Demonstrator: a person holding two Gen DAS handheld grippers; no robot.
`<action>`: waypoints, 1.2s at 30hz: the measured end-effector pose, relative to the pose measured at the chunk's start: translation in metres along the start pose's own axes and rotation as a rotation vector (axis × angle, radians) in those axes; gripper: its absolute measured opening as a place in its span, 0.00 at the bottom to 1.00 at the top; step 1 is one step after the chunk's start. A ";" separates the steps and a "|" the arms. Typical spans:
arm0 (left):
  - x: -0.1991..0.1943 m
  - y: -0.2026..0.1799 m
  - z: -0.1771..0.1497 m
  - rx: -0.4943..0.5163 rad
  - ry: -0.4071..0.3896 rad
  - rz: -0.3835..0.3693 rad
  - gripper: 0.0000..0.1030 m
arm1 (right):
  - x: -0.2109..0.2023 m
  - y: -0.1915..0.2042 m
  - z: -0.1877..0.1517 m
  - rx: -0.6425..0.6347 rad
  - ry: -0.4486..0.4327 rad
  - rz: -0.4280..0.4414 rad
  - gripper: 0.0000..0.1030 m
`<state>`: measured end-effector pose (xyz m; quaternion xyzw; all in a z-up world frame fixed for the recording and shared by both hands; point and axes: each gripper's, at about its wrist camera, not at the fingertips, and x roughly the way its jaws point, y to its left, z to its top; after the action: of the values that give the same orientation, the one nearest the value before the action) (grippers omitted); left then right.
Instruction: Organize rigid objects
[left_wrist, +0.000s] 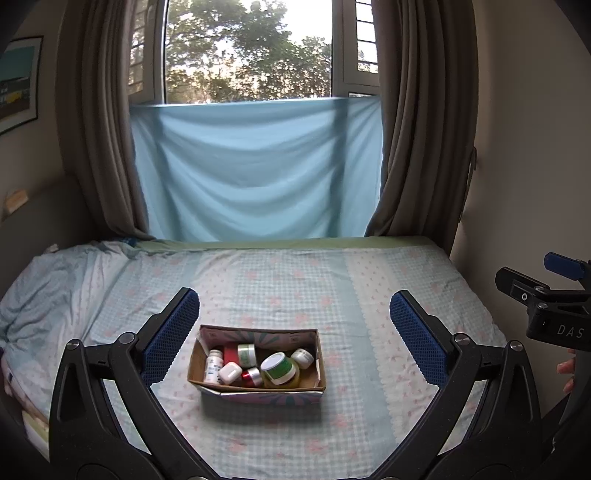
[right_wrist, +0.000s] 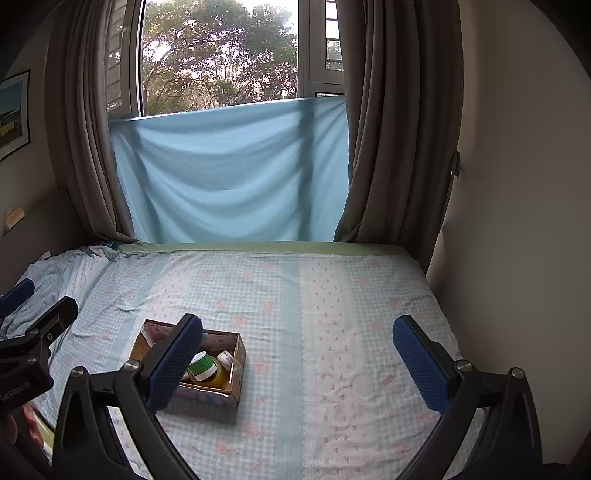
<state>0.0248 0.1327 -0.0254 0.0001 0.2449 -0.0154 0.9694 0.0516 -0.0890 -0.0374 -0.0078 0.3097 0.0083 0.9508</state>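
- A bedroom: a bed (left_wrist: 288, 273) with a pale blue checked sheet dotted with pink flowers fills the lower half of both views, and a rumpled blanket (left_wrist: 55, 280) is bunched at 9 o'clock.
- At 12 o'clock a window (left_wrist: 247, 48) shows trees outside; a light blue cloth (left_wrist: 255, 166) hangs across its lower part, with grey-brown curtains (left_wrist: 417, 122) on both sides.
- A framed picture (left_wrist: 18, 81) hangs on the wall at 10 o'clock in the left wrist view.
- A shallow cardboard box (left_wrist: 258, 394) sits on the sheet, just below the middle of the left wrist view and at 7 o'clock of centre in the right wrist view.
- Inside the box lie small containers, crowded and touching: a white pill bottle (left_wrist: 213, 365) at its 9 o'clock side, a white case (left_wrist: 229, 373) beside it, a red jar (left_wrist: 251, 376) with a silver cap, a red and green jar (left_wrist: 240, 354) toward the back, a yellow jar (left_wrist: 280, 371) with a green and white lid, and a small white jar (left_wrist: 303, 357) at 3 o'clock.
- The left gripper (left_wrist: 293, 338) hangs above the bed with its blue-padded fingers spread wide and nothing between them; the box shows in the gap, farther off.
- The right gripper (right_wrist: 297, 360) is likewise spread wide and empty, above bare sheet; its left finger hides part of the box.
- A fingertip of the person's hand (left_wrist: 567, 373) shows at 3 o'clock in the left wrist view.
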 end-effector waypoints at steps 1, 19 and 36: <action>0.001 0.000 0.000 -0.001 0.000 -0.003 1.00 | 0.000 0.000 0.000 0.000 0.001 -0.001 1.00; 0.004 0.003 -0.002 -0.016 0.007 -0.011 1.00 | 0.001 0.002 0.001 0.005 -0.007 -0.016 1.00; -0.011 -0.001 -0.003 0.008 -0.065 0.017 1.00 | 0.001 0.000 0.001 0.007 -0.009 -0.016 1.00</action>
<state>0.0141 0.1315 -0.0228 0.0059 0.2131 -0.0080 0.9770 0.0533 -0.0890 -0.0368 -0.0068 0.3055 -0.0005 0.9522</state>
